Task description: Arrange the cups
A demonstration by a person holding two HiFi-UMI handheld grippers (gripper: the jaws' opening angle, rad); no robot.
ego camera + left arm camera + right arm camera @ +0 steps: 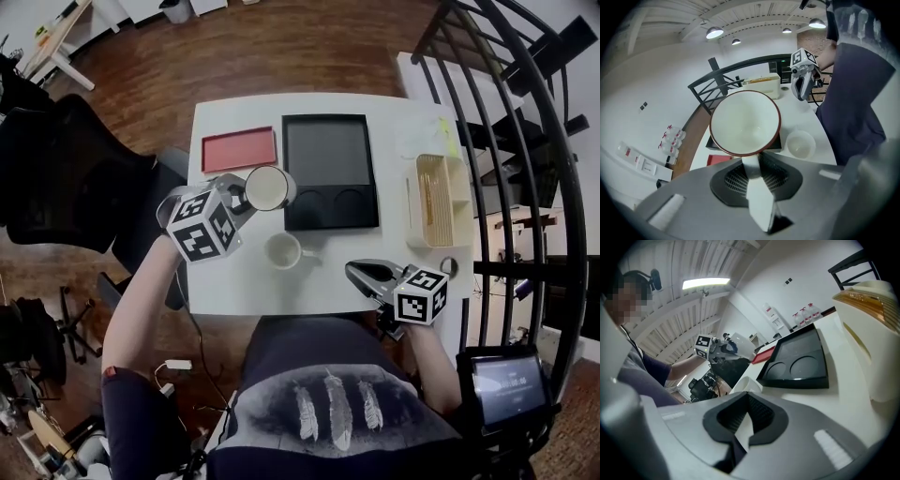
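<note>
On your left gripper [752, 165], the jaws pinch the handle of the red-rimmed cup [745, 123], its bowl just beyond their tips; on your right gripper [739, 430], the jaws are closed, empty.

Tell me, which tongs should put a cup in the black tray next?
Left. The left tongs already hold the red-rimmed cup by its handle, close to the black tray. The right tongs are shut and empty, farther away.

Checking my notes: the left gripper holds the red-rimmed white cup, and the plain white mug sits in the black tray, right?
Not quite. The plain white mug sits on the white table, outside the black tray; the head view shows it. The rest holds.
</note>
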